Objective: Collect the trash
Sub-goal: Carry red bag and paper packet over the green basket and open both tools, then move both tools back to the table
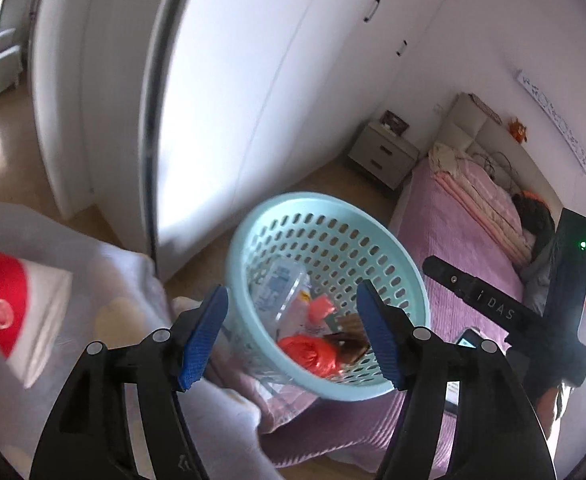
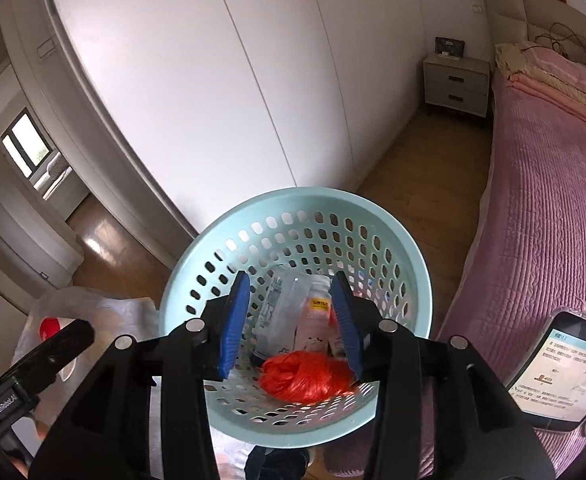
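Holding trash: basket [image 2: 409,276] with bottle [image 2: 281,312], orange bag [image 2: 305,378].

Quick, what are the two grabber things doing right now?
Left gripper: open, holding nothing.
Right gripper: open, holding nothing, above the basket.

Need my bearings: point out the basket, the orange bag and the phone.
basket [image 2: 293,200]: right wrist view, far rim.
orange bag [image 2: 305,376]: right wrist view, its middle.
phone [image 2: 565,364]: right wrist view, lit screen.

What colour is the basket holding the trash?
Pale turquoise basket, perforated with oval holes; clearest in the right wrist view.
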A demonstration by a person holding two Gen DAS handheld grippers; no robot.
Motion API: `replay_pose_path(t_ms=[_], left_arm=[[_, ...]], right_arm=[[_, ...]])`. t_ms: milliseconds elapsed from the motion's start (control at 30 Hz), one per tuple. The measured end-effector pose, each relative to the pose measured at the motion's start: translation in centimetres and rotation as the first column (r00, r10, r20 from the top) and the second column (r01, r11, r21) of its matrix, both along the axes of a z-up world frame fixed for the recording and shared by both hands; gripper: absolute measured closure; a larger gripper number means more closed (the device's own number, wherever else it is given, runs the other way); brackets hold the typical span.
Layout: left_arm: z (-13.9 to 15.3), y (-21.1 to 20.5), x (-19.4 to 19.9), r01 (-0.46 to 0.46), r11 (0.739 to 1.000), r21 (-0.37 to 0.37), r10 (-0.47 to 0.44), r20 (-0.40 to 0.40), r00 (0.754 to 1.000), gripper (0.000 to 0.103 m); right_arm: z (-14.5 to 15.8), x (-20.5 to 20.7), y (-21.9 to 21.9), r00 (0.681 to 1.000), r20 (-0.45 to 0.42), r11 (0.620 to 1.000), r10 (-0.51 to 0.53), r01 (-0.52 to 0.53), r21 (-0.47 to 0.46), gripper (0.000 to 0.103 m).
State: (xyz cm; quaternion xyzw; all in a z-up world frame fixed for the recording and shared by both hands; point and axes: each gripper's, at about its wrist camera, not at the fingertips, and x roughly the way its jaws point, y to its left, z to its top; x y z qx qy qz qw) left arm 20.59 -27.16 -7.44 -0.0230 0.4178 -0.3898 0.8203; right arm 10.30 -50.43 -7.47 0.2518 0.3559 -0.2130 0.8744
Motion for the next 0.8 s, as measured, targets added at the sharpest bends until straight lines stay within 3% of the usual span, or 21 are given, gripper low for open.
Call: replay_pose_path(t_ms=[233, 433, 600, 767, 800], left_arm=[[2.4, 5.0, -1.0, -0.102, 0.995, -0.017, 0.103, 0.063, 0.993, 0.038], [4.3, 11.9, -0.8, -0.252, 0.967, -0.026, 0.253, 0.110, 0.961, 0.038], [4.5, 19.2, -0.1, -0.437, 0.899, 0.009, 0.433, 0.130, 0.892, 0.038], [2.3, 26.7, 1.6, -0.627, 0.772, 0.099, 0.615, 0.130, 0.778, 0.032], [2.0, 27.7, 1.8, -0.644, 0.757, 0.110, 0.632, 0.123, 0.765, 0.032]], right_arm=[[1.1, 0.9, 3.1, 0.997, 0.018, 0.997, 0.070, -0.070, -0.017, 0.062], [1.4, 2.4, 6.4, 0.988, 0.023, 0.988, 0.151, -0.151, -0.031, 0.057], [1.1, 4.1, 9.4, 0.975, 0.014, 0.975, 0.221, -0.221, -0.037, 0.057], [0.7, 6.2, 12.9, 0.948, 0.005, 0.946, 0.319, -0.319, -0.052, 0.057], [0.6, 6.7, 13.6, 0.939, 0.010, 0.938, 0.343, -0.342, -0.052, 0.057]])
